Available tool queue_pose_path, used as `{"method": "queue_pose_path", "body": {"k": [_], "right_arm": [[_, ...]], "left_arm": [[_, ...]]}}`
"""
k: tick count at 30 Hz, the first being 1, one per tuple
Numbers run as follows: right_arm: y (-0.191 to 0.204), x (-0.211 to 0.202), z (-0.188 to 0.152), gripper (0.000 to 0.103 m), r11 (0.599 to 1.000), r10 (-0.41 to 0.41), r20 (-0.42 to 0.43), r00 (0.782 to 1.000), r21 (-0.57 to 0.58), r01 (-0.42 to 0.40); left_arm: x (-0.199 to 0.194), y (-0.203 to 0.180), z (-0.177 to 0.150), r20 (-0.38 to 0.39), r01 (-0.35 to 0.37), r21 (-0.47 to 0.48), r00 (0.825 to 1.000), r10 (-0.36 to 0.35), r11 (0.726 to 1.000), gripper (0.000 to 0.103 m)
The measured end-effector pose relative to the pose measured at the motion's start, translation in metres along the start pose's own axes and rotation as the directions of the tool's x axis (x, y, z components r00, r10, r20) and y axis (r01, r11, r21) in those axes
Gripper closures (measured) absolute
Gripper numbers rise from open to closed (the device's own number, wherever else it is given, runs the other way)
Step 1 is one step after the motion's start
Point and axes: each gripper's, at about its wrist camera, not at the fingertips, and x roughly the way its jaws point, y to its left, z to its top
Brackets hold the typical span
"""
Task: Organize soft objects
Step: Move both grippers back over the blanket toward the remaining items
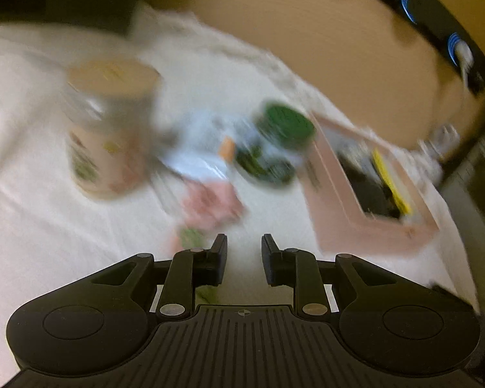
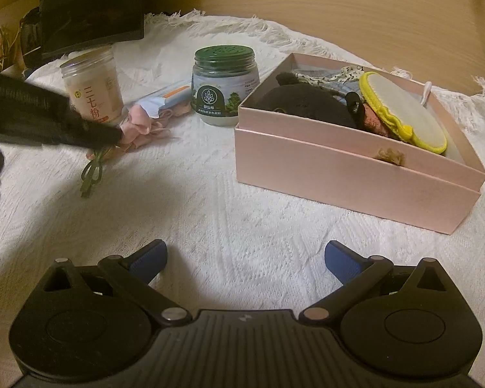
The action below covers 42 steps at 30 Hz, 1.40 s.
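A pink box (image 2: 349, 174) on the white cloth (image 2: 226, 213) holds a black plush (image 2: 307, 100), a yellow-rimmed pad (image 2: 404, 110) and other soft things; it also shows blurred in the left wrist view (image 1: 339, 194). A pink fabric piece with a green ribbon (image 2: 139, 129) lies left of the box, also in the left wrist view (image 1: 210, 207). My left gripper (image 1: 244, 249) hovers just short of it, jaws open a little with nothing between them; its tip (image 2: 113, 135) is right at the fabric. My right gripper (image 2: 245, 255) is wide open and empty above the cloth.
A beige-lidded jar (image 2: 92, 87), a green-lidded jar (image 2: 224, 84) and a plastic-wrapped item (image 2: 168, 97) stand behind the fabric. A dark object (image 2: 87, 9) sits at the back left. A wooden surface (image 2: 339, 9) lies beyond the cloth's fringe.
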Motion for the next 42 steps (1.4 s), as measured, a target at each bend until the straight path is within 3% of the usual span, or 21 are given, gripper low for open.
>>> {"method": "queue_pose_path", "body": {"k": [2,8,16,23,26,28,30,35,42], "right_arm": [[-0.001,0.0,0.0,0.0,1.0,0.001,0.001,1.0,0.0,-0.001],[-0.001,0.0,0.0,0.0,1.0,0.003,0.001,1.0,-0.001,-0.003],[-0.003,-0.001,0.0,0.0,1.0,0.004,0.002,1.0,0.001,-0.004],[-0.002,-0.002,0.0,0.0,1.0,0.006,0.002,1.0,0.003,-0.006],[-0.002,-0.002,-0.001,0.0,1.0,0.007,0.002,1.0,0.004,-0.007],[-0.002,-0.002,-0.001,0.0,1.0,0.01,0.003,1.0,0.007,-0.01],[-0.003,-0.003,-0.001,0.0,1.0,0.013,0.004,1.0,0.011,-0.013],[-0.001,-0.003,-0.001,0.0,1.0,0.007,0.002,1.0,0.007,-0.007],[-0.001,-0.002,0.0,0.0,1.0,0.004,-0.002,1.0,0.0,-0.004]], "left_arm": [[-0.005,0.011,0.006,0.053,-0.087,-0.048,0.995,0.09,0.995,0.078],[0.005,0.036,0.012,0.044,-0.207,-0.107,0.976,0.213,0.972,0.078],[0.029,0.029,0.009,0.022,-0.201,-0.088,0.979,0.204,0.976,0.077],[0.059,0.01,0.022,0.02,-0.304,-0.079,0.952,0.307,0.949,0.074],[0.063,0.007,0.024,0.022,-0.328,-0.131,0.942,0.333,0.936,0.075],[0.062,0.009,0.025,0.023,-0.296,-0.19,0.952,0.306,0.936,0.075],[0.063,0.009,0.026,0.023,-0.297,-0.224,0.95,0.31,0.928,0.075],[0.077,0.002,0.032,0.028,-0.35,-0.149,0.933,0.358,0.925,0.076],[0.084,0.002,0.033,0.054,-0.359,-0.047,0.931,0.361,0.932,0.082]]}}
